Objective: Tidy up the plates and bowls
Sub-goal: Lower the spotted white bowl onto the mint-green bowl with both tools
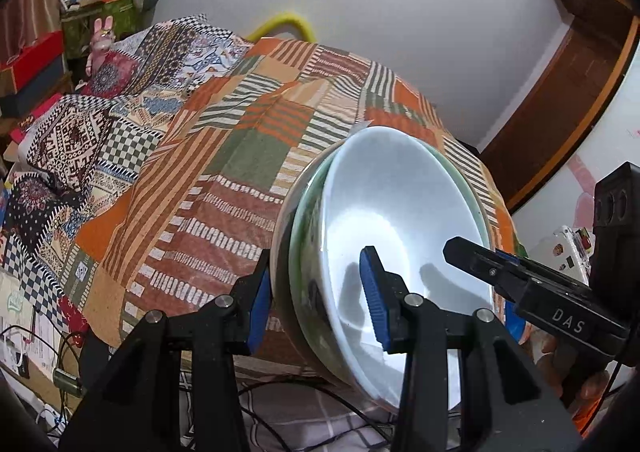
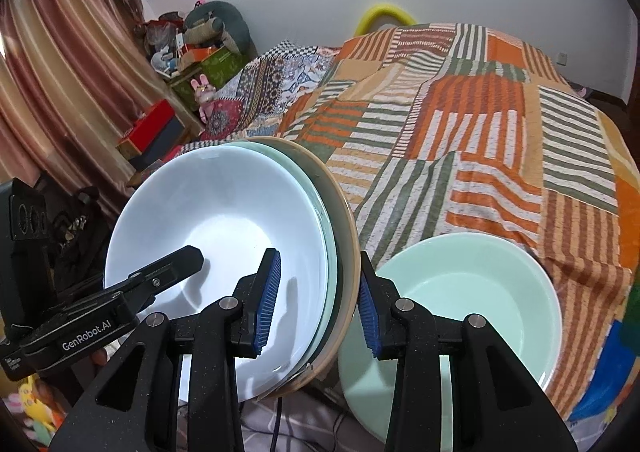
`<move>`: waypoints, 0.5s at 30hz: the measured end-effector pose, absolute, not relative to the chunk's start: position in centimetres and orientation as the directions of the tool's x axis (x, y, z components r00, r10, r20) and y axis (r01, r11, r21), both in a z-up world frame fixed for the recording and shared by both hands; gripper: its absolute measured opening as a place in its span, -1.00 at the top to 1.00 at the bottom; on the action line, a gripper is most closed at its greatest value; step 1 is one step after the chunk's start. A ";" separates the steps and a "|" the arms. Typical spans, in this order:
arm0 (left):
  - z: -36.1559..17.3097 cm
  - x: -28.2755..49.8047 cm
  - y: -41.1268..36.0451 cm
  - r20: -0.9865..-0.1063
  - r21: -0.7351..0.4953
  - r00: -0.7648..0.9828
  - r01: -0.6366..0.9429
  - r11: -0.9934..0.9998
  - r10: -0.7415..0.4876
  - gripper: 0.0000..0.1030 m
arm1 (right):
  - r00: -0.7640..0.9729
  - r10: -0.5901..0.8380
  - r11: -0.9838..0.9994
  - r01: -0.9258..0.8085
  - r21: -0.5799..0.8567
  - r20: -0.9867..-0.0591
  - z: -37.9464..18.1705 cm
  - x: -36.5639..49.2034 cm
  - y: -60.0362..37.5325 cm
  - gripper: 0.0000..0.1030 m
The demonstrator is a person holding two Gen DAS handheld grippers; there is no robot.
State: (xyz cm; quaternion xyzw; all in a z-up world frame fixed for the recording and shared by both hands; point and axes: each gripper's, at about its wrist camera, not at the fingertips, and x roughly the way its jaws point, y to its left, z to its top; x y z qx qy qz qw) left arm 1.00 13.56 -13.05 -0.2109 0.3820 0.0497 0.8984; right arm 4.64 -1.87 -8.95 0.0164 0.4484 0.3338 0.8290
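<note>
**Both tools clamped on a tilted stack of dishes above the bed**

The left tool [image 1: 316, 292] grips one side of the stack's rim, one blue pad inside the white bowl [image 1: 404, 212] and the other outside against the beige plate [image 1: 280, 248]. The right tool [image 2: 318, 300] grips the opposite side the same way, its pads pressed on the nested rims. The stack, white bowl [image 2: 224, 220] innermost, then a pale green dish, then the beige plate [image 2: 344, 212], is held steeply tilted at the near edge of the bed, clear of the striped patchwork quilt [image 2: 480, 124]. To the right of the stack, a mint green bowl [image 2: 472, 292] sits upright on the quilt, near its edge. Boxes and soft toys crowd the far left corner by the curtain [image 2: 60, 72].
</note>
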 end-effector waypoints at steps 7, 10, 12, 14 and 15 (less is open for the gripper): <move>-12.5 1.0 11.6 -0.702 -0.335 0.706 -0.215 0.917 -0.091 0.18 | 0.407 0.564 0.791 -0.516 0.329 -0.719 -8.2 3.9 -3.9 0.35; -12.3 1.1 10.7 -0.702 -0.327 0.706 -0.198 0.924 -0.097 0.18 | 0.419 0.555 0.800 -0.504 0.325 -0.718 -8.1 3.6 -4.8 0.35; -12.2 1.2 10.1 -0.703 -0.327 0.704 -0.187 0.926 -0.106 0.18 | 0.422 0.554 0.804 -0.495 0.330 -0.717 -8.1 3.7 -5.5 0.35; -12.2 1.3 9.4 -0.704 -0.324 0.701 -0.176 0.929 -0.113 0.18 | 0.428 0.551 0.809 -0.484 0.332 -0.716 -8.1 3.5 -6.2 0.35; -12.2 1.4 9.0 -0.706 -0.322 0.699 -0.170 0.931 -0.116 0.18 | 0.432 0.548 0.812 -0.480 0.332 -0.716 -8.1 3.5 -6.5 0.35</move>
